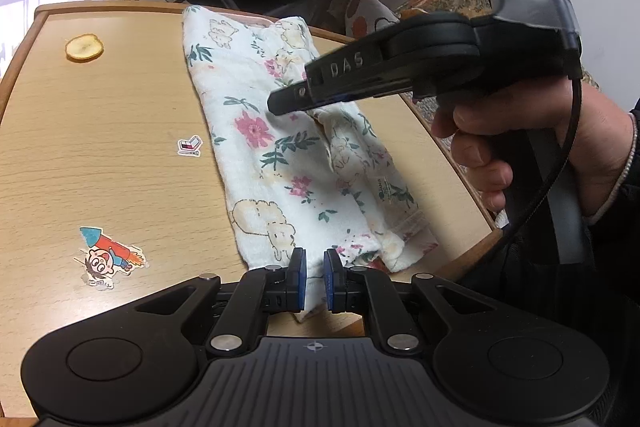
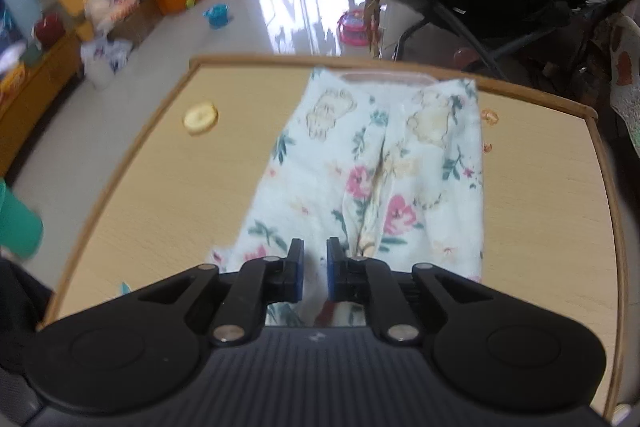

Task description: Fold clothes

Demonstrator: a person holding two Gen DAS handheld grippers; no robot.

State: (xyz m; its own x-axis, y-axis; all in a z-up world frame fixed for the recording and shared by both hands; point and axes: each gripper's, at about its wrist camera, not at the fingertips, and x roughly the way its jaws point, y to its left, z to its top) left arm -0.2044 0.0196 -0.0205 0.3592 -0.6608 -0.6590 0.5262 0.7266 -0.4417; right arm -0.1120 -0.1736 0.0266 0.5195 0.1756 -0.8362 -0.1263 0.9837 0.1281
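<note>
Lying lengthwise down the middle of the light wooden table [image 1: 120, 155] is the floral garment [image 1: 280, 155], white cloth printed with pink flowers, green leaves and pale yellow cartoon animals, already folded into a long narrow strip running from the upper centre of the left wrist view to its lower centre. The left gripper [image 1: 315, 281] is showing at the bottom centre of that view, its blue-padded jaws standing only a narrow slit apart with a fold of the garment's near edge sitting between them; whether the pads are actually pinching that cloth I cannot tell. The right gripper [image 1: 288, 101] is reaching in from the right of the same view, held in a hand [image 1: 516, 143], its black fingers nearly closed and hovering over the cloth's middle; raised letters reading "DAS" are showing on its side, and a green light is glowing on the black unit above it. In the right wrist view the right gripper [image 2: 315, 277] is sitting at the bottom centre, jaws almost together over the garment's near end, and no grip is clear there either. A small printed label is lying on the garment's right fold, too small to read. A round yellow slice [image 1: 84, 47] is resting at the table's upper left, and a rocket cartoon sticker [image 1: 108, 257] is sitting at its lower left.
</note>
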